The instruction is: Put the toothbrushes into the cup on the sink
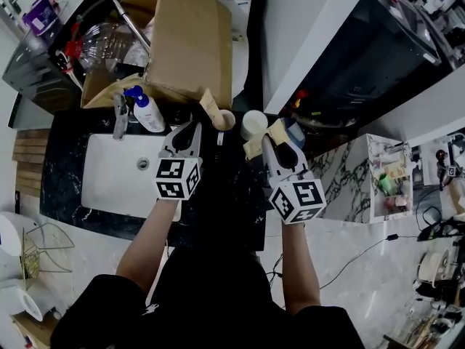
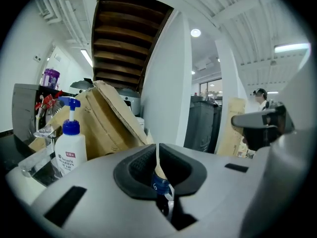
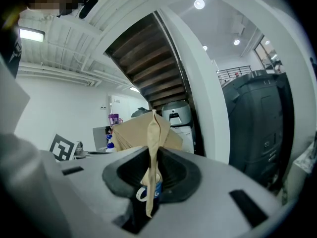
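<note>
At the sink (image 1: 109,173), we pinch one wrapped toothbrush (image 2: 159,175) in the left tongs (image 1: 185,138) and a second toothbrush (image 3: 152,143) in the right tongs (image 1: 282,151), aimed at the cups (image 1: 224,120) on the table beyond, seemingly ready to drop in.

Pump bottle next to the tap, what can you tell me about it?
The pump bottle looks like white plastic, with a blue pump head and a label carrying a small red patch and dark print. It stands upright on the dark marbled counter behind the white basin, just right of the tap in the head view, with a cardboard box close behind it. Nothing grips it.
</note>
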Available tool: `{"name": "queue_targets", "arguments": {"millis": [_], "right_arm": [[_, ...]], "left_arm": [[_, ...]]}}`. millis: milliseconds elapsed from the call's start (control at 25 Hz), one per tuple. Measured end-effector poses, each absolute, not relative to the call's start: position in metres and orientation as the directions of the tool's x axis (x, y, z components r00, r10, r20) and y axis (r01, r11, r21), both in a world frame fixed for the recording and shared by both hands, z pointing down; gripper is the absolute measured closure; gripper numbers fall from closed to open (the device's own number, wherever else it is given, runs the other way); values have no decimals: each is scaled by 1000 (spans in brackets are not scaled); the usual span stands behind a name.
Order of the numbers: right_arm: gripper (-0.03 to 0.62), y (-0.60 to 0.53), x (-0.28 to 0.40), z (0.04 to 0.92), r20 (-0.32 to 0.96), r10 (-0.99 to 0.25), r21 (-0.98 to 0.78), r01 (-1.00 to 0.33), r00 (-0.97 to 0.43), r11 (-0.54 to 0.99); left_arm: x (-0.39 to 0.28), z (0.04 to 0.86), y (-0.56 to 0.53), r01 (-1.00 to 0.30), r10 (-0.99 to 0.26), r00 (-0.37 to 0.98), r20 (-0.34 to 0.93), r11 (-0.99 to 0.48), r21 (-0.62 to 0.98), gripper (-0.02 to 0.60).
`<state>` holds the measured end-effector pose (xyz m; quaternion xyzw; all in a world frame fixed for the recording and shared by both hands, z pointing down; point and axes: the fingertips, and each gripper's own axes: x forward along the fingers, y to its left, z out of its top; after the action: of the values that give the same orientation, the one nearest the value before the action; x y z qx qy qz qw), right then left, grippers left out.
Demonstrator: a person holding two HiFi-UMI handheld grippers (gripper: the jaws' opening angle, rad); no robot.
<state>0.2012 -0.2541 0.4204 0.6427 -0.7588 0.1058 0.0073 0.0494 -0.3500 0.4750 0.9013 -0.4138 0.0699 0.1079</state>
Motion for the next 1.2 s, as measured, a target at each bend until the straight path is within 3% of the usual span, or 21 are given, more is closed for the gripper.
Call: {"name": "queue_targets", "arguments": {"millis": [1200], "right_arm": [[534,-273,238,386,55,-973,-105,-971,-222,216]], "left_arm": [[72,427,-305,-755,-744,650,151,-656,16,578]]}}
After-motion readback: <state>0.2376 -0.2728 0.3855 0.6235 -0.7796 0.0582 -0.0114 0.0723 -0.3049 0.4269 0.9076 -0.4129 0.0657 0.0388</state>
